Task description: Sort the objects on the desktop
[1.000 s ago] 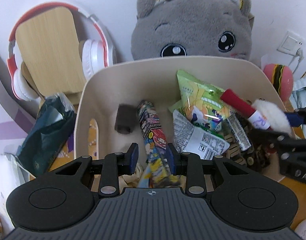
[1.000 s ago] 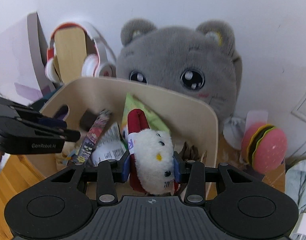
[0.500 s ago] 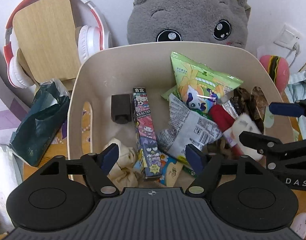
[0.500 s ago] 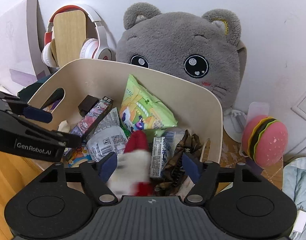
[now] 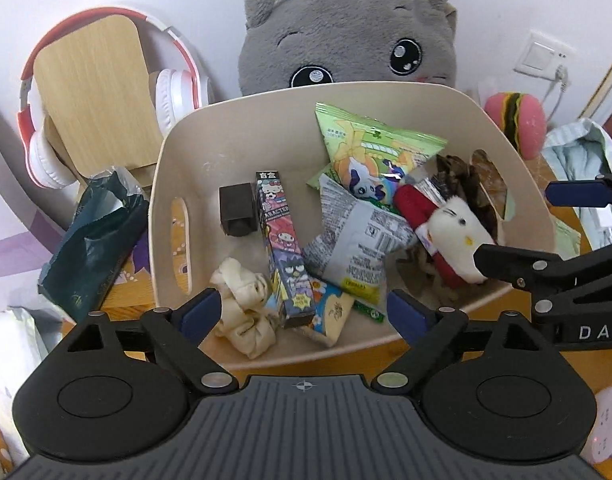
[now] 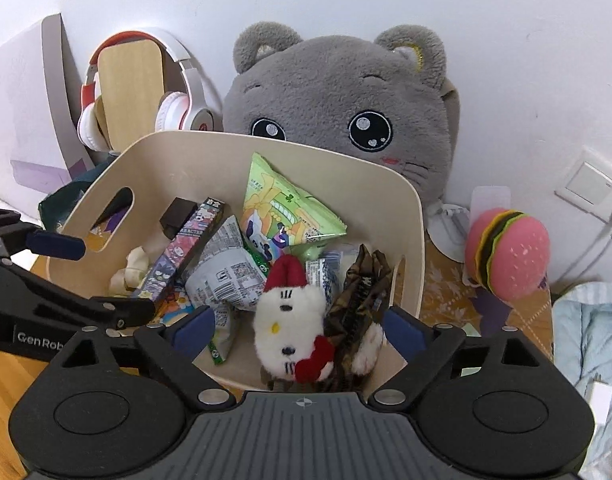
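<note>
Bright, even light, sharp focus, fisheye bending at edges

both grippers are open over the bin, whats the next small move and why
Probably lift both away to fetch another desktop item: the left gripper and right gripper are open and empty, the white cat plush with red bow and long cartoon-print box lie inside the cream plastic bin.
</note>
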Action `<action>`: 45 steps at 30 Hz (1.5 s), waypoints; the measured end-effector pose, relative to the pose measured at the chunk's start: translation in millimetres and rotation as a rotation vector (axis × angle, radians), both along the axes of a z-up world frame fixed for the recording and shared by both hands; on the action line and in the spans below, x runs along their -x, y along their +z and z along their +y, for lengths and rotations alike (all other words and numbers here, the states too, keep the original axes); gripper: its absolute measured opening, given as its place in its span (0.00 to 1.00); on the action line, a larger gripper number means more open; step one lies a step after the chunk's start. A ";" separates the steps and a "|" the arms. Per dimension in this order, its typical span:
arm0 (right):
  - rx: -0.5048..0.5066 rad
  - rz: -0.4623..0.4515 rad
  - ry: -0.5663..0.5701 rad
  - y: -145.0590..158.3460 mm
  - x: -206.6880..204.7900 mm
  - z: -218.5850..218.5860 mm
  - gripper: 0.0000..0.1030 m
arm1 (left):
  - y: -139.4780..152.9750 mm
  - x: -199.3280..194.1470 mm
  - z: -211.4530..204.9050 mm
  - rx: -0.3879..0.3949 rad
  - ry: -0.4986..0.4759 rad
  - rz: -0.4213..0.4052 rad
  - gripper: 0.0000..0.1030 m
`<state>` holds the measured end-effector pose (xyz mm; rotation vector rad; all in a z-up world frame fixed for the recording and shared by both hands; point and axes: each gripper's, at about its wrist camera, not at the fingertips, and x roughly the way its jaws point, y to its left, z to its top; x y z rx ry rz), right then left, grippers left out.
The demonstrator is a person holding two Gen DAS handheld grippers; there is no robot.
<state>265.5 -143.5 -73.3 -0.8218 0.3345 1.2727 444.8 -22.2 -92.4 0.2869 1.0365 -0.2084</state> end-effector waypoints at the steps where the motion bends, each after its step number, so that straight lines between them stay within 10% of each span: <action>1: -0.002 0.000 -0.003 0.4 2.0 -3.5 0.91 | 2.1 3.7 1.3 0.006 0.003 -0.002 0.89; 25: -0.083 0.022 0.031 24.4 36.7 -117.0 0.97 | 77.8 124.4 9.2 0.015 0.123 -0.152 0.89; 45: -0.136 -0.022 0.128 31.7 104.7 -284.0 1.00 | 129.7 315.7 14.9 0.010 0.142 -0.251 0.89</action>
